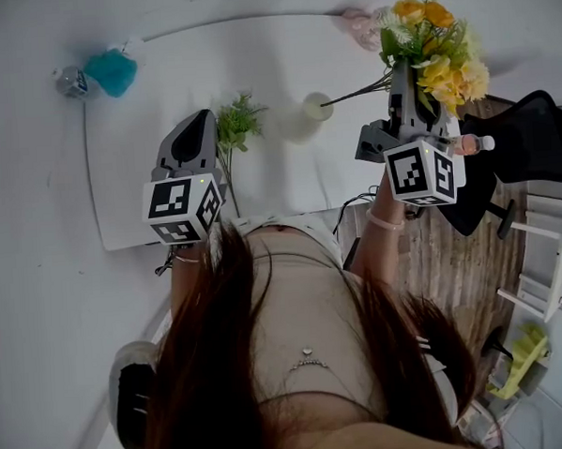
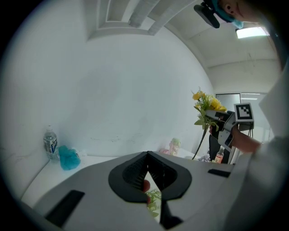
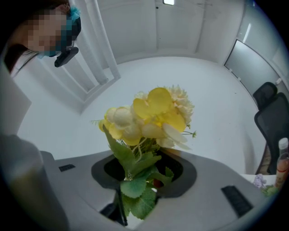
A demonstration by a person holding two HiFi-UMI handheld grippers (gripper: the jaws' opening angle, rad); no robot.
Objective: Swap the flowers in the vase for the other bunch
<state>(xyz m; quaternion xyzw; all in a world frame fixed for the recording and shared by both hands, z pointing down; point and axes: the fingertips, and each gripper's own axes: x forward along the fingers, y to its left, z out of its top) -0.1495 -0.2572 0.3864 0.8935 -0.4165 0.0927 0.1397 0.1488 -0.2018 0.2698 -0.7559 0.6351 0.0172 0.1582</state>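
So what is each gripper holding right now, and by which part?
Right gripper: the yellow flower bunch, tongs closed on its leafy stems just below the blooms. Left gripper: tongs shut, nothing visibly between them; a green sprig sits beside it.

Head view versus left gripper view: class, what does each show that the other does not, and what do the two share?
Only the head view shows the wooden floor, the person's hair and the marker cube on the left gripper. Only the left gripper view shows the ceiling light and that gripper's jaws face on, closed together. Both show the water bottle, the teal object beside it, the green sprig, and the yellow bouquet clamped in the right gripper.
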